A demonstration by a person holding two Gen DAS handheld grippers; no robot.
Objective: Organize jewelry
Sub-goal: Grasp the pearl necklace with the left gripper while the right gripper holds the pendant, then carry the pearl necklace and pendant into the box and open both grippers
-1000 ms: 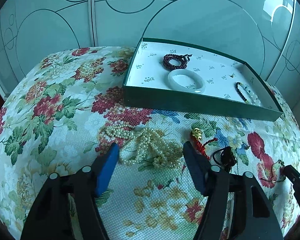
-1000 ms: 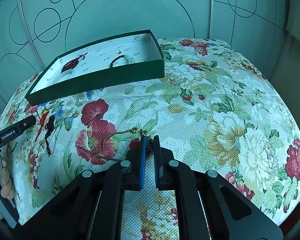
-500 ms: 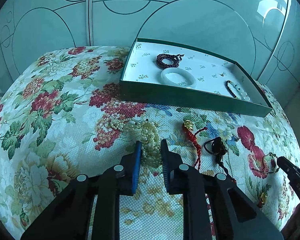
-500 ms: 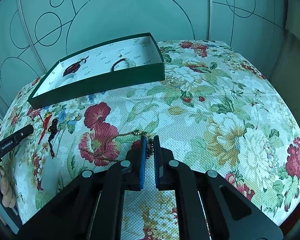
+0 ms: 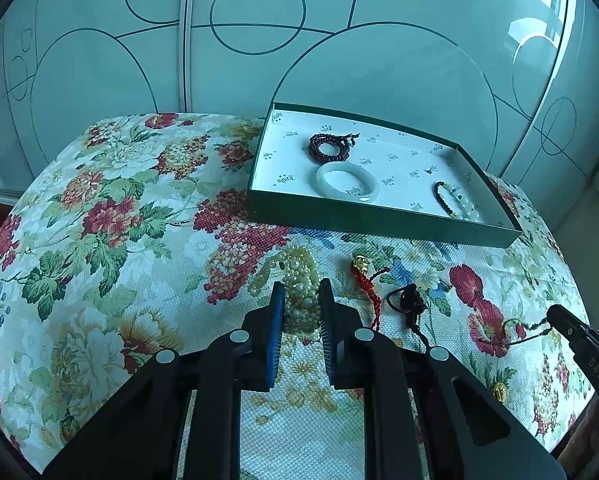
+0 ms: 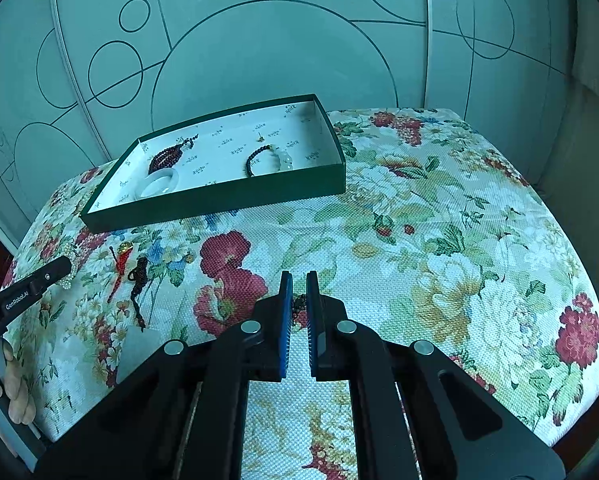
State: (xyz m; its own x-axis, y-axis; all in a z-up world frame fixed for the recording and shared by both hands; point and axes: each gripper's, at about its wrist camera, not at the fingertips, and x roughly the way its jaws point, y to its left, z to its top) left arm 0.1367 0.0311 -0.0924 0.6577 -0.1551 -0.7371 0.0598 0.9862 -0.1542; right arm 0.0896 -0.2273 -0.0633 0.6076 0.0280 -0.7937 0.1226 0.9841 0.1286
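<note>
The box sits at the back of the cushion, holding 3 pieces: beads rearmost, the bangle before them, a bracelet to their right. Before the box lie pearls, a tassel and a cord, left to right.

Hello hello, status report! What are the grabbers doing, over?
Left gripper just closed on the pearl necklace. Right gripper shut on a dark bead chain. Green box ahead, three bracelets inside. Nothing blocking.
</note>
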